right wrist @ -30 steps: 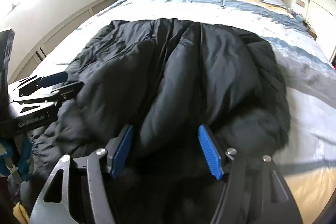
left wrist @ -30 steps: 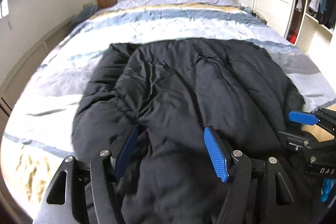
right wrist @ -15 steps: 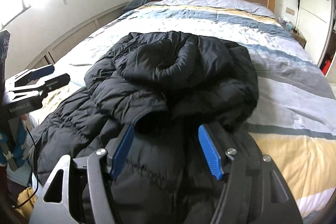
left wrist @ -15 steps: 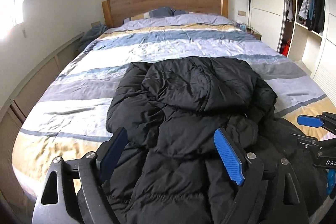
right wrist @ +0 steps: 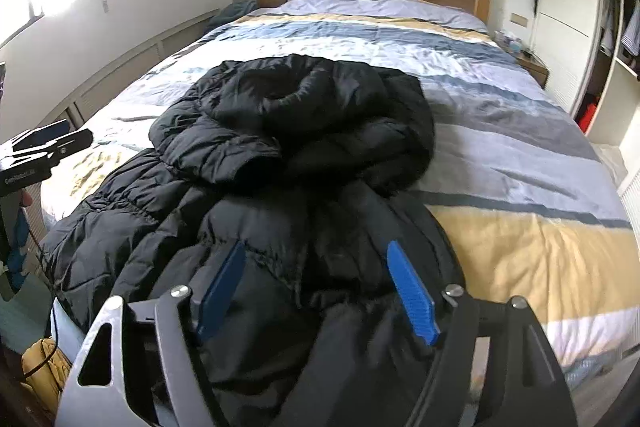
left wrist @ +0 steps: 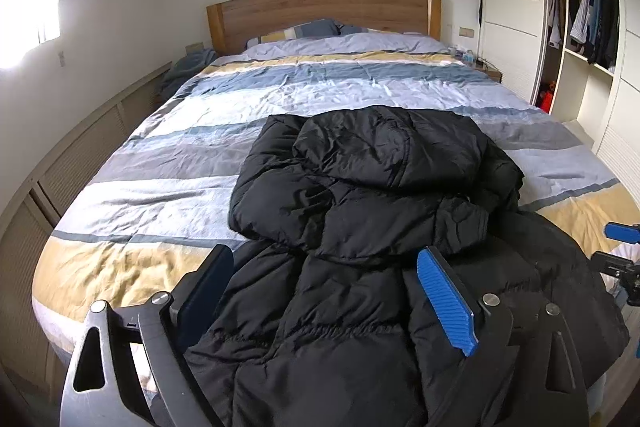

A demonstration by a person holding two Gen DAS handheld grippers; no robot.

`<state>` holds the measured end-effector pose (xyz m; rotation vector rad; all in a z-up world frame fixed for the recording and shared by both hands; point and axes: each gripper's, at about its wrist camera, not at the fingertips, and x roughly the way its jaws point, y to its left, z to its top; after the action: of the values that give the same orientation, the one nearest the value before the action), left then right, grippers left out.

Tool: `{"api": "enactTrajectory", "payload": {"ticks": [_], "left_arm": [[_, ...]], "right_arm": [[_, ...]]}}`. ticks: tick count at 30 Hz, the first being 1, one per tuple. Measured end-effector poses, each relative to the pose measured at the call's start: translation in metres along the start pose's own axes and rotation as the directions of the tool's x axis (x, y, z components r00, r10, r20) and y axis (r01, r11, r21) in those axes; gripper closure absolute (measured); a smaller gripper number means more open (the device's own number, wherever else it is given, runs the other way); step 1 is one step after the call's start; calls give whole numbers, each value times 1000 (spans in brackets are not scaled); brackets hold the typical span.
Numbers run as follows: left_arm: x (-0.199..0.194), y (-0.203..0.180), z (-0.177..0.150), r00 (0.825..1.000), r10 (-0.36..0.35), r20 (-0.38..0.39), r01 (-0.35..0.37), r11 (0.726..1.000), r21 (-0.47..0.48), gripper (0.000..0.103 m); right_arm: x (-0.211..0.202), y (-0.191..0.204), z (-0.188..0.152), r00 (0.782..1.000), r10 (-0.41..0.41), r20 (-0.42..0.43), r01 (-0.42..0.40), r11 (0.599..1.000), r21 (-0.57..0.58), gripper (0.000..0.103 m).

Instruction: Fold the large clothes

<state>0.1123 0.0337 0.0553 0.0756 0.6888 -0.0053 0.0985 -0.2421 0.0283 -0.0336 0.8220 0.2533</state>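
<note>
A large black puffer jacket [left wrist: 372,195] lies crumpled on the striped bed [left wrist: 168,163], its hood end bunched toward the headboard and its lower part hanging over the bed's near edge. It also shows in the right wrist view [right wrist: 296,147]. My left gripper [left wrist: 328,291] is open, its blue pads wide apart above the jacket's near part, holding nothing. My right gripper [right wrist: 316,287] is open too, over the jacket's near right part. Each gripper shows at the edge of the other's view, the right one [left wrist: 620,247] and the left one [right wrist: 44,147].
A wooden headboard [left wrist: 324,11] and pillows [left wrist: 304,29] are at the far end. Low cabinets [left wrist: 80,155] run along the left wall. An open wardrobe [left wrist: 588,27] with hanging clothes stands at the right. A yellow bag [right wrist: 40,371] sits on the floor at lower left.
Both grippers have pulled back and up from the jacket. The jacket went from spread flat to bunched, its far part folded toward the near edge. Both grippers stay open.
</note>
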Motion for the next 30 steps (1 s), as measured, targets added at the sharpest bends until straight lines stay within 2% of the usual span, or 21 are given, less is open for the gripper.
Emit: {"api": "enactTrajectory", "payload": {"ticks": [12, 20, 26, 30], "left_arm": [[-30, 84, -25, 998, 64, -15, -65, 994, -86, 2], [-17, 156, -71, 987, 41, -155, -69, 981, -182, 1], [-3, 208, -112, 970, 10, -243, -96, 935, -342, 1], [7, 227, -136, 959, -58, -277, -72, 898, -435, 1]], "right_arm": [[-46, -43, -30, 997, -71, 10, 70, 993, 92, 25], [-42, -85, -73, 997, -62, -53, 73, 970, 230, 24], [-18, -104, -101, 993, -16, -116, 52, 948, 314, 24], [1, -114, -120, 987, 39, -155, 23, 925, 378, 24]]}}
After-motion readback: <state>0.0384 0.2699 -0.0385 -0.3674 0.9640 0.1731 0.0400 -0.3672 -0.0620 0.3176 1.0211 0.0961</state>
